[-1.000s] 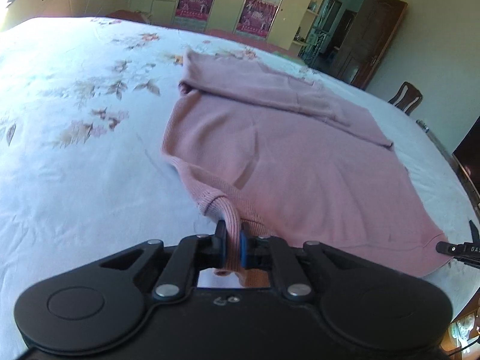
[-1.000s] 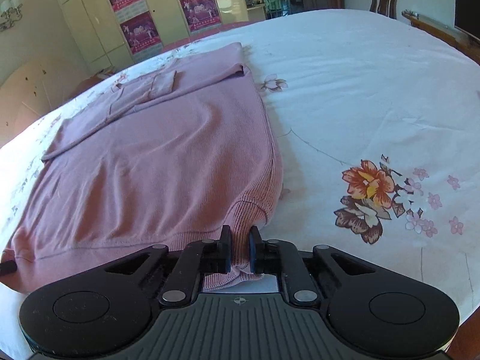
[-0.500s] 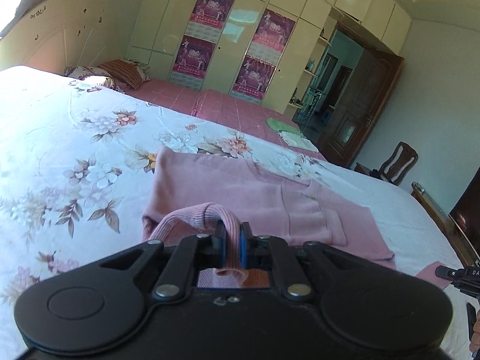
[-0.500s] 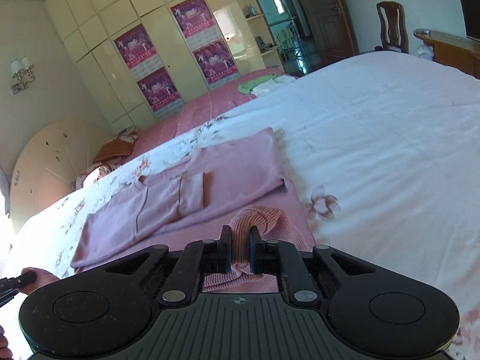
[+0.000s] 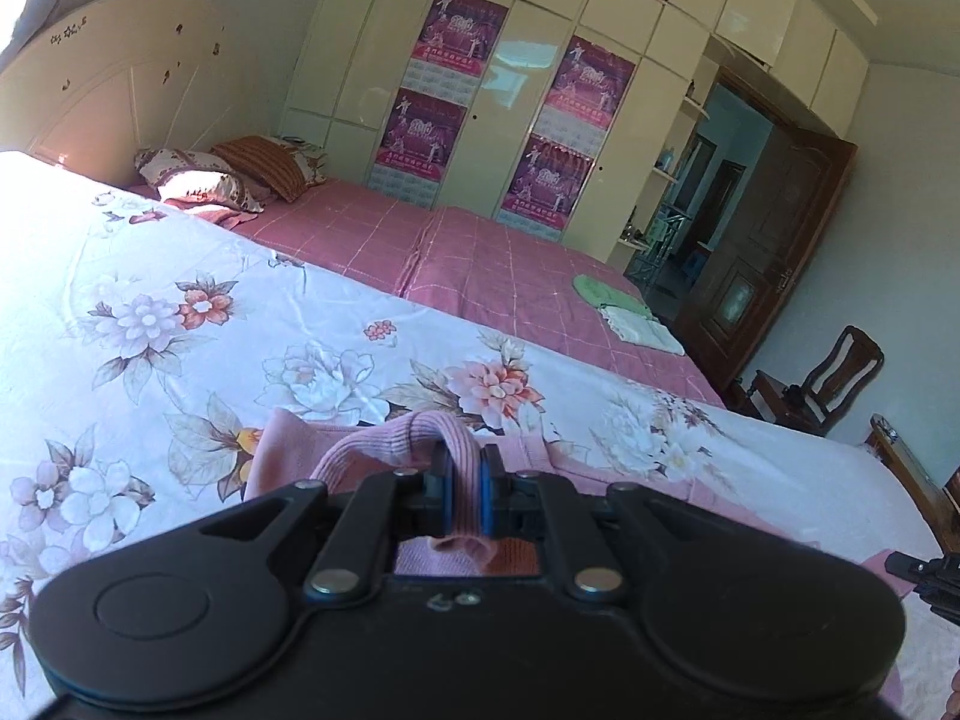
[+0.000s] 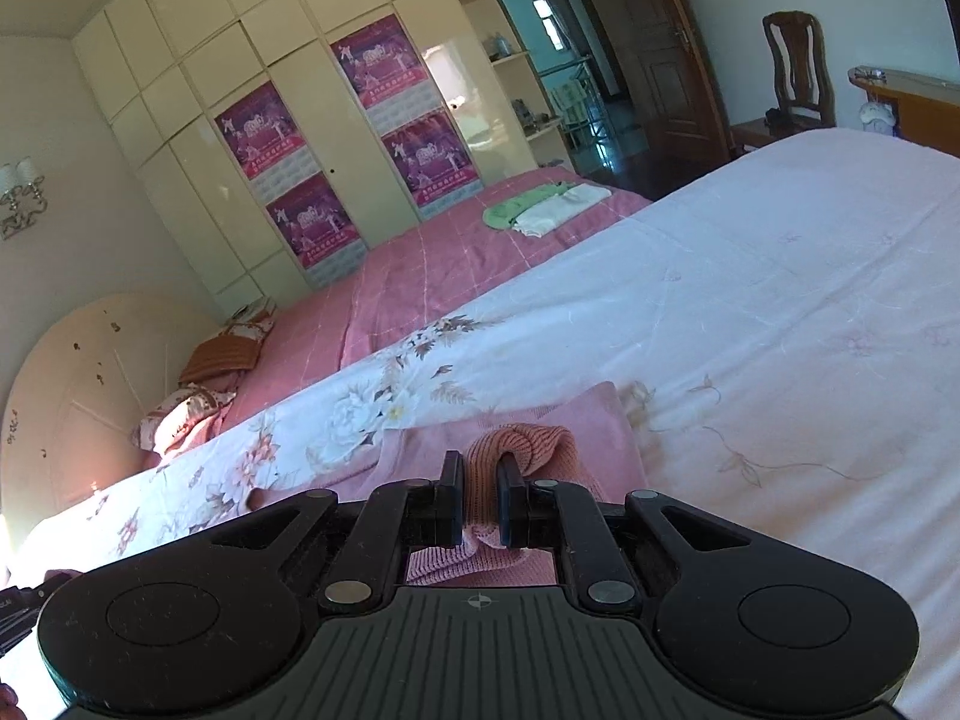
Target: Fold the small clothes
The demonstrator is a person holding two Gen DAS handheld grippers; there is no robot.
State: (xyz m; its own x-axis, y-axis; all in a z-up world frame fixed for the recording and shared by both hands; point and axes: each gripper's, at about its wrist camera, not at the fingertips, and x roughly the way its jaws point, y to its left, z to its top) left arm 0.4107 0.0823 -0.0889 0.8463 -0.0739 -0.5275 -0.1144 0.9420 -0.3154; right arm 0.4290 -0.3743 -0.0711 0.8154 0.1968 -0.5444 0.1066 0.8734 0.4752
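Strong daylight is thrown from the left, and the floral bedspread (image 5: 36, 192) is bleached white there. Glare is seen on the glossy wardrobe doors (image 5: 522, 60). Straight lines are bent by fisheye distortion, and corners are darkened.

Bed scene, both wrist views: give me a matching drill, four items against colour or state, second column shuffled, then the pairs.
Column one:
1. sweater
2. folded cloth
3. chair
4. left gripper

Column two:
A. dark wood, by the wall
B. shut on a ribbed pink hem
C. green, on the pink checked cover
D. pink, on the floral sheet

Pairs: 1-D, 2-C, 3-A, 4-B
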